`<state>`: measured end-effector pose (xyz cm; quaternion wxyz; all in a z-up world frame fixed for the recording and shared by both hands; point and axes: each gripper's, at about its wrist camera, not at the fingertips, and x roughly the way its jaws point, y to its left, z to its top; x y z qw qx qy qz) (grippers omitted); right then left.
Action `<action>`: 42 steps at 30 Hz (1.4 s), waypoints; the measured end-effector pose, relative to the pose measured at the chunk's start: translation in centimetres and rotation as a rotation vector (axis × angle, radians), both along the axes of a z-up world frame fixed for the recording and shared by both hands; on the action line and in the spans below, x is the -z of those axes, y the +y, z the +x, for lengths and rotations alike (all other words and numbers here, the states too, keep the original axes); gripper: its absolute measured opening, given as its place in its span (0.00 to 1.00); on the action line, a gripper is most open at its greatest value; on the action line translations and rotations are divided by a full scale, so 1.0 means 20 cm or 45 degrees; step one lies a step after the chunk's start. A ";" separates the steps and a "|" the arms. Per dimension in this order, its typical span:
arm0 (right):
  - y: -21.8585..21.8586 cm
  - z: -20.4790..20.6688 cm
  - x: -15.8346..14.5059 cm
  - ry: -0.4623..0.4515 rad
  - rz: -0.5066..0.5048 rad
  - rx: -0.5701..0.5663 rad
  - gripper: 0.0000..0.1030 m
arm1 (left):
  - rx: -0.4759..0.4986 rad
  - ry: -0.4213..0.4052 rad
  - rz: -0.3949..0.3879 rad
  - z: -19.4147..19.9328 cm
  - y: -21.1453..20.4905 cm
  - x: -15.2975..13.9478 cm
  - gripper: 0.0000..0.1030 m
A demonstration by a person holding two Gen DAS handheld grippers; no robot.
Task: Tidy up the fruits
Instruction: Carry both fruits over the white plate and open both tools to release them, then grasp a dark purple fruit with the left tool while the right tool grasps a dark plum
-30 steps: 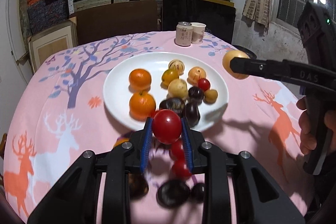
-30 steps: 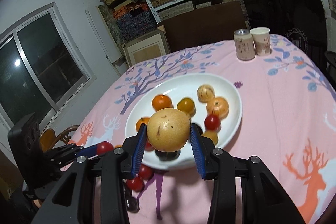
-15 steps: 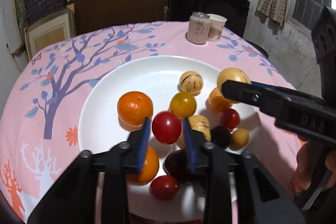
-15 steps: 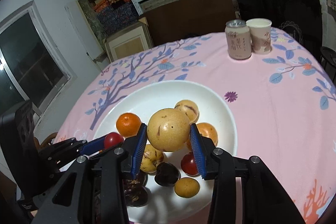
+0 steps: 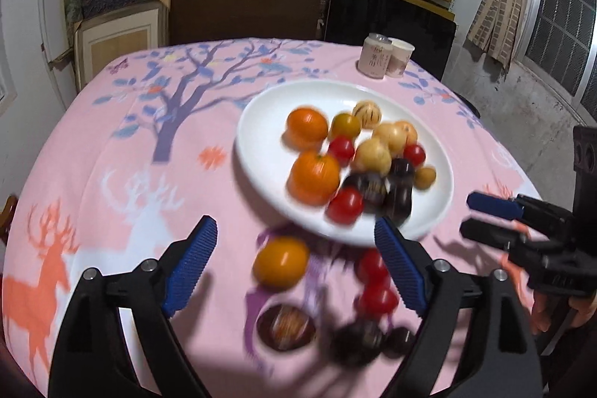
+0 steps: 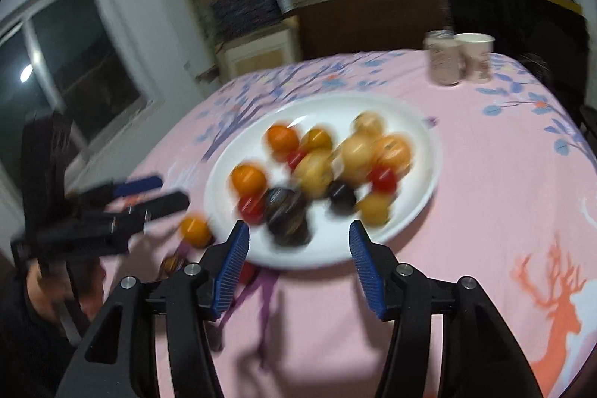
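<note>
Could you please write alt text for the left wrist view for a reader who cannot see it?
Open, empty left tongs hover over a pink deer-print tablecloth with loose fruit, near a white oval plate of oranges, tomatoes and dark plums. The right tongs enter from the right.

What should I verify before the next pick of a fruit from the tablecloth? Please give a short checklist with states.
1. Left gripper empty, jaws just opened wide: ok.
2. Right gripper empty, jaws just opened: ok.
3. Orange fruit on the tablecloth, between the left jaws in view: ok.
4. Red tomatoes off the plate: not ok, they remain to be moved.
5. Free space on the plate's left: ok.
6. Picture sharpness: not ok, blurred.
</note>
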<state>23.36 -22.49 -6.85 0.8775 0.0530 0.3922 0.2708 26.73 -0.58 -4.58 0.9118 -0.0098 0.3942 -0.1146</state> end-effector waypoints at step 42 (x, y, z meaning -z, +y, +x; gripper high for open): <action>-0.13 -0.14 0.15 0.003 0.141 0.095 0.28 | 0.074 0.094 0.214 -0.28 -0.31 0.30 0.52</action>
